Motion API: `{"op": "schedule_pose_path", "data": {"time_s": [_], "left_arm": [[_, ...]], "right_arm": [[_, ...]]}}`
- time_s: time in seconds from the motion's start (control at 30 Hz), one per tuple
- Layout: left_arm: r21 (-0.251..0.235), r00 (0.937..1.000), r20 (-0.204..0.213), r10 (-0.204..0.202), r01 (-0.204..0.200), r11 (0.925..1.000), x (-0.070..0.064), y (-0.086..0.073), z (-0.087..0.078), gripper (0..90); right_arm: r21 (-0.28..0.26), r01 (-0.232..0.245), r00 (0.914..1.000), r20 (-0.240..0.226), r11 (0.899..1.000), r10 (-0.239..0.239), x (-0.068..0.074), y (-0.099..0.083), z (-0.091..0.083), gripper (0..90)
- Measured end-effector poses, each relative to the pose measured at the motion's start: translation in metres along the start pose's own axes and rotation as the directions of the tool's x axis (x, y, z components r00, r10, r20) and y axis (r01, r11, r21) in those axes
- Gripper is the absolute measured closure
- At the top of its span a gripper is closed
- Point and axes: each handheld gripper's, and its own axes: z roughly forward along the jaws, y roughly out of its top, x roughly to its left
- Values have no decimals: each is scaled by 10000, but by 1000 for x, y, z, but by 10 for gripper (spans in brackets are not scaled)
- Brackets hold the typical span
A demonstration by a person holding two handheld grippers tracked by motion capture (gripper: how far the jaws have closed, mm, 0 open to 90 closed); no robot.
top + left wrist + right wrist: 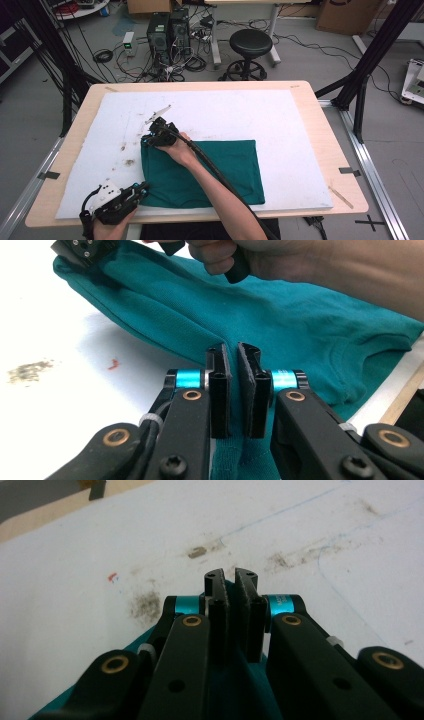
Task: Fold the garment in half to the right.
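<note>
Plainly, both grippers' fingers (pixel 216 370) pinch the green shirt (pixel 220 170) at its left corners.

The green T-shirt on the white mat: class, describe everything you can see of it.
The green T-shirt looks like soft knit cotton, folded into a flat rectangle on the white mat near the table's front edge. The left gripper pinches its near left corner; the right gripper pinches its far left corner. A sleeve seam shows.

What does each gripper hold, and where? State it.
Left gripper pinches the green T-shirt at its near left corner; right gripper pinches its far left corner.
</note>
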Motion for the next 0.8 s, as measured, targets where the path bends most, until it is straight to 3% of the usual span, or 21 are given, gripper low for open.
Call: {"op": "schedule_pose_path", "data": {"time_s": [0.17,0.8], "left_arm": [[-139,9999,27,-155,155,9998,5,1,-6,837],[-62,9995,275,154,-152,9999,-2,8,1,837]], "right_arm": [[-244,-44,10000,-74,9997,42,3,6,0,853],[-123,126,9999,31,9998,-125,0,2,-14,852]]}}
